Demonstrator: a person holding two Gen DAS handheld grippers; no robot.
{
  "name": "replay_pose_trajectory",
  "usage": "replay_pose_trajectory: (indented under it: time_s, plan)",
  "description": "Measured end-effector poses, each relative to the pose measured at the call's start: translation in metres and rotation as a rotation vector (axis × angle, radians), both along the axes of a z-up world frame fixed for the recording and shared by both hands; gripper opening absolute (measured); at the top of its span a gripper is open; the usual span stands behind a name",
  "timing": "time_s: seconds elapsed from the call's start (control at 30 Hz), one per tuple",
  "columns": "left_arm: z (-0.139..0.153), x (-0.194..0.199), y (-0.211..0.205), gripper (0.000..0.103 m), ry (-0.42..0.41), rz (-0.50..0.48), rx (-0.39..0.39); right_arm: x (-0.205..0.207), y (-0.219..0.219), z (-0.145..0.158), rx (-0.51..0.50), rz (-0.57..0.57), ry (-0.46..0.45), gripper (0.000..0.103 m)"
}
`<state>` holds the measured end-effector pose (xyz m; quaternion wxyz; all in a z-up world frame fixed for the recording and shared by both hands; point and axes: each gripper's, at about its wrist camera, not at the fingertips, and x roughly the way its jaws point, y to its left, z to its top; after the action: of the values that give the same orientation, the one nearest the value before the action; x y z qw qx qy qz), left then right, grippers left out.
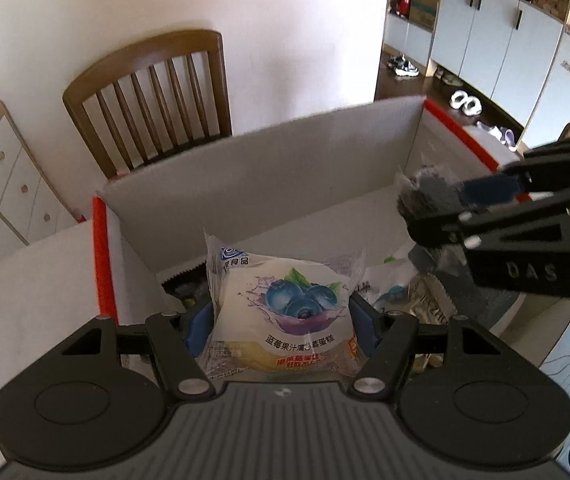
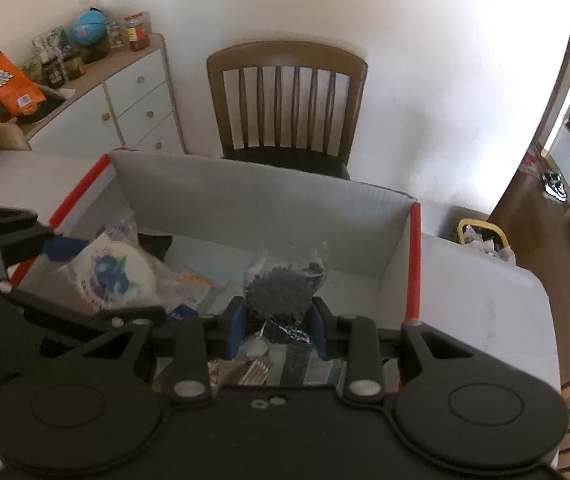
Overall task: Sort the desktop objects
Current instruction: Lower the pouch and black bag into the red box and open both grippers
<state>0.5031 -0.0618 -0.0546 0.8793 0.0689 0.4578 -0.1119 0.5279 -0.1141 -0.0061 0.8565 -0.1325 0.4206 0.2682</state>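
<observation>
Corrugated white walls with orange-red corner strips bound the open box (image 2: 269, 192), which fills the middle of both views; its far wall stands at 12 o'clock with a wooden chair (image 2: 285, 104) behind it. Above the box floor, room is shared: the left tongs (image 1: 281, 320) sit at 6 o'clock in their own view, and the right tongs (image 1: 433, 204) enter at 3 o'clock, apart from them. From the right wrist, the right tongs (image 2: 277, 320) are at 6 o'clock with the left ones at 9 o'clock. The left tongs are closed around a blueberry cake packet (image 1: 285, 312), clear plastic, pale cake, blue berries printed. The right tongs grip a dark granule bag (image 2: 281, 292), clear, crinkled, black contents. Both packets hang over the box interior, where other wrappers (image 1: 397, 292) lie. White surface (image 2: 477, 280) flanks the box at 3 o'clock.
</observation>
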Motion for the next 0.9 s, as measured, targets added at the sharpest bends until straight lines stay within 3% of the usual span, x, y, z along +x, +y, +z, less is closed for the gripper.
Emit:
replay_pose_trajectory:
  time_s: [0.3,0.9]
  plan:
    - [-0.016,0.008,-0.002,0.069,0.051,-0.009,0.035,0.009,0.008,-0.017,-0.014,-0.004,0.039,0.034]
    - [-0.03,0.021,-0.004,0.069,0.198,-0.077,0.034,0.015,0.012,-0.032,-0.03,-0.001,0.105,0.035]
